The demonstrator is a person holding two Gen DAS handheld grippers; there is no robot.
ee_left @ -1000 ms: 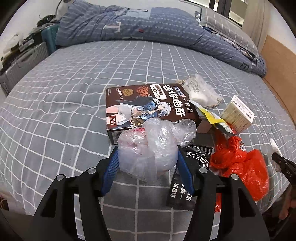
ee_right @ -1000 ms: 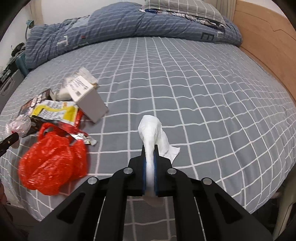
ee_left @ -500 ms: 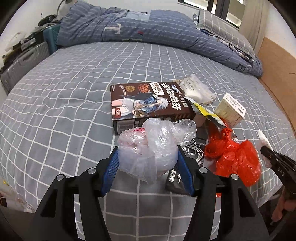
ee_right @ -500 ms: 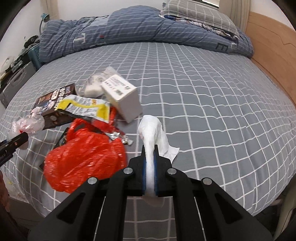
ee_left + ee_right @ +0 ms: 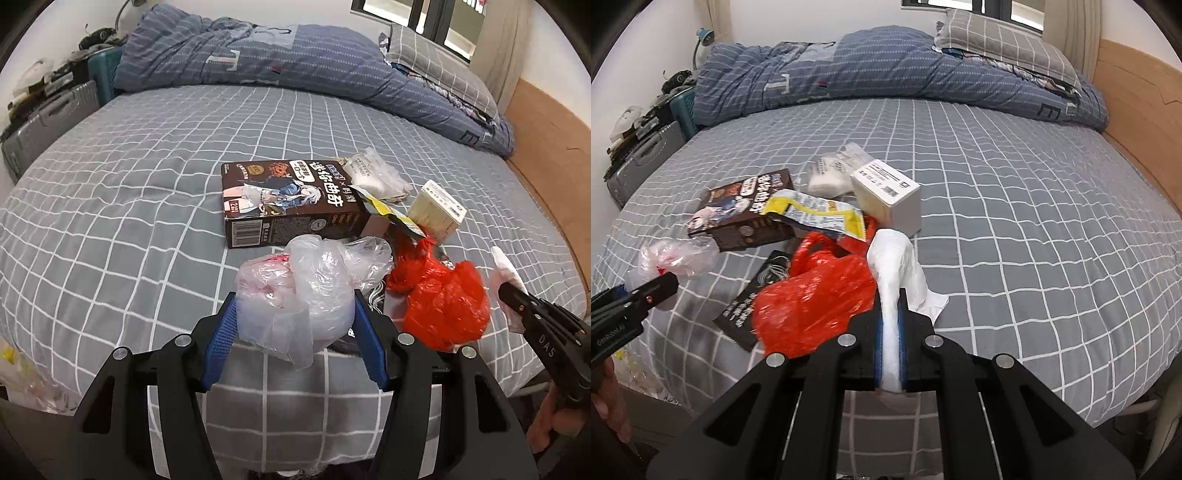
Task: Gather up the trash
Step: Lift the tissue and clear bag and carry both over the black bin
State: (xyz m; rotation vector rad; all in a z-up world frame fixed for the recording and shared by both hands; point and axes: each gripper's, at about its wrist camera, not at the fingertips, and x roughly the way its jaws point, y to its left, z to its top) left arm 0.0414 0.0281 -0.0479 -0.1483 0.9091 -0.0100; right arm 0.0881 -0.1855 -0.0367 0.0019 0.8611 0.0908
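Crumpled clear bag (image 5: 295,295) sits clamped in left tool (image 5: 295,314); right tool (image 5: 890,317) pinches white tissue (image 5: 892,266).

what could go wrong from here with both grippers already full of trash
1. The left gripper clamps a puffy clear plastic bag; loose film hangs below the pads and could slip out.
2. The right gripper pinches a white tissue by a thin fold, which might tear or pull free.
3. The red bag lies close by and could snag.

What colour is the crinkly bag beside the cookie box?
Bright red plastic bag, clearest in the right wrist view.
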